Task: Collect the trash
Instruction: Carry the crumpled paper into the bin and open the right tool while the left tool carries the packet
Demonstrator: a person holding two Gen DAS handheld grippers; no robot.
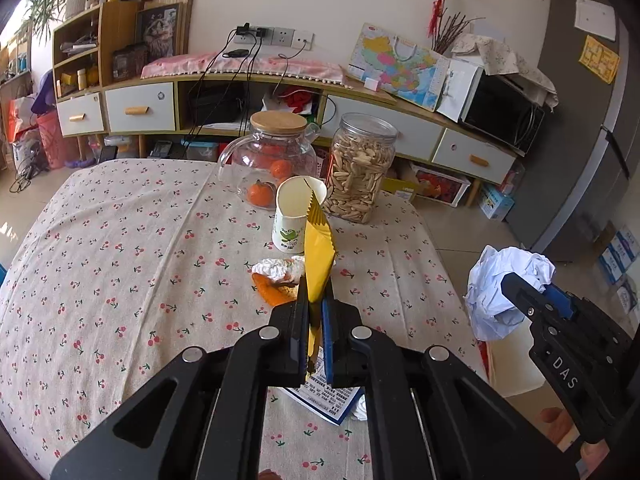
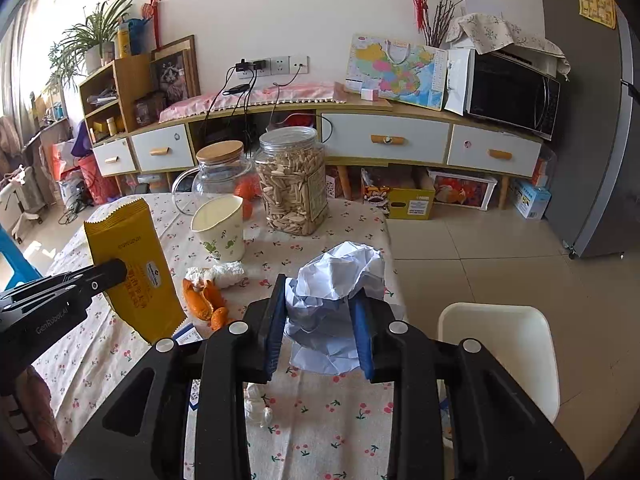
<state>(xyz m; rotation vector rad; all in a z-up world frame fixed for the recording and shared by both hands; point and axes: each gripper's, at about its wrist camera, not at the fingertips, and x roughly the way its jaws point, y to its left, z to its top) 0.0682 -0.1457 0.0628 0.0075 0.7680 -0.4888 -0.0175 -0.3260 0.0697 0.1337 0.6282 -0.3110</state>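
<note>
My left gripper (image 1: 316,312) has its jaws pinched on a yellow snack wrapper (image 1: 318,256), held up off the bench (image 1: 120,248) in front of the paper cup (image 1: 294,216). My right gripper (image 2: 320,320) has its jaws clamped around a crumpled ball of white paper (image 2: 340,280), over the bench edge beside a white bin (image 2: 500,344). Orange peel (image 2: 204,300) and a wadded tissue (image 2: 218,272) sit on the cloth near the cup.

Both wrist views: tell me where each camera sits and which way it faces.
Left wrist: rides the left hand-held gripper, facing across the table at the sideboard; its fingers pinch a yellow packet.
Right wrist: rides the right hand-held gripper, same heading; fingers clamp crumpled paper.
Shared: paper cup, seed jar, orange peel.
</note>
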